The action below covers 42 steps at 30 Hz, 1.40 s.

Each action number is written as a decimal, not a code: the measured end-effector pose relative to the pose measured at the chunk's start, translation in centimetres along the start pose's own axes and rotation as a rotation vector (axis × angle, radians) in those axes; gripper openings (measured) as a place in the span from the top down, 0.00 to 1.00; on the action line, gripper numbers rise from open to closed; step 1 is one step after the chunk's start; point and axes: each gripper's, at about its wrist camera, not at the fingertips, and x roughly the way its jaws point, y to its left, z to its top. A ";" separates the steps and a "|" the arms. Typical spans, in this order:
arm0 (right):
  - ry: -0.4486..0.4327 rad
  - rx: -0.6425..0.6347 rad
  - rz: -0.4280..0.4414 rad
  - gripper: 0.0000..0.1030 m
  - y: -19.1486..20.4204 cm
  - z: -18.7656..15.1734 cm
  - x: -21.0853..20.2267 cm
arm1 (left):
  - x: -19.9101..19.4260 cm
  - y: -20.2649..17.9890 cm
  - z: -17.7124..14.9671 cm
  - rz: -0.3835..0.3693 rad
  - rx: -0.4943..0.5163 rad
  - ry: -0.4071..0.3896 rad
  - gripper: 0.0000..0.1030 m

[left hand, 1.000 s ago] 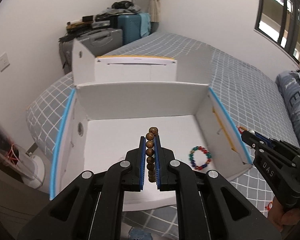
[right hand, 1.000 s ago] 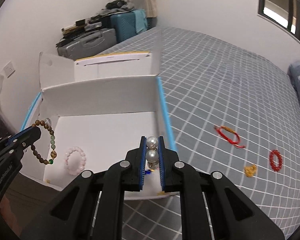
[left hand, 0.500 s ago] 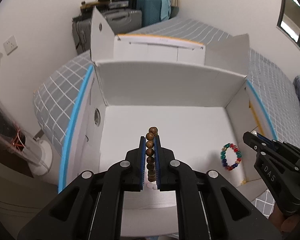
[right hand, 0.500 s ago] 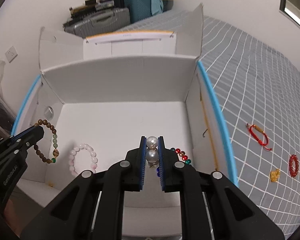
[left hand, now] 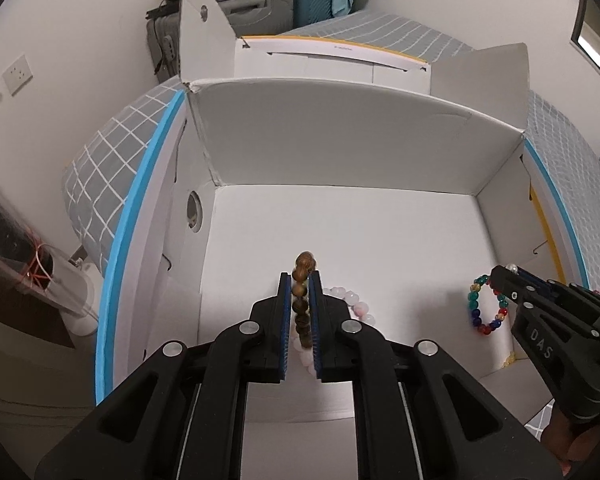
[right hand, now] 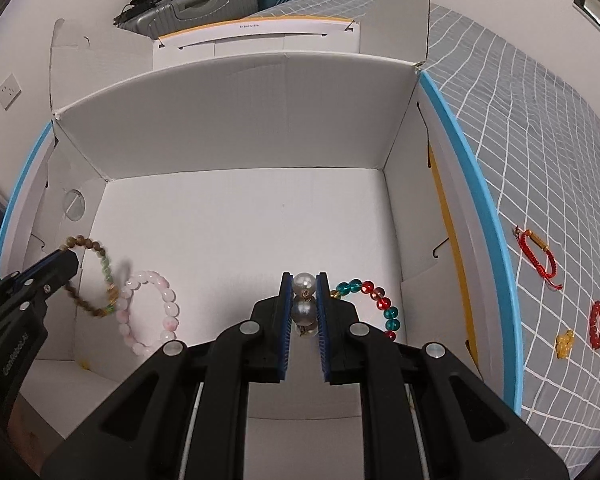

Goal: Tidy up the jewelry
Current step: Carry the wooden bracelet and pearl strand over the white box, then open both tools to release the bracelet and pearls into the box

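Left hand-held gripper (left hand: 300, 280) pinches a brown wooden-bead bracelet (left hand: 302, 300) w/ its loop edge-on, long axis running straight fwd along the fingers, over the white cardboard box (left hand: 340, 152). Right hand-held gripper (right hand: 303, 286) is clamped on a pearl earring (right hand: 303, 300), pearls stacked fwd, above the box floor.

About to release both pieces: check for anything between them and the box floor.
Pink bracelet lies under the wooden bracelet in the left gripper; beaded bracelet lies beside the pearls in the right gripper.
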 end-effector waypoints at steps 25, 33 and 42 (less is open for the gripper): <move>-0.188 0.058 0.001 0.12 -1.8 -0.8 -6.0 | -5.1 0.5 -0.2 0.013 -0.005 -0.151 0.07; -0.222 0.111 -0.056 0.12 -4.8 -2.4 -8.9 | -6.3 -1.9 -0.5 -0.033 0.031 -0.162 0.05; -0.235 0.177 -0.142 0.11 -9.1 -5.4 -11.8 | -8.3 -6.6 -1.2 -0.099 0.103 -0.179 0.05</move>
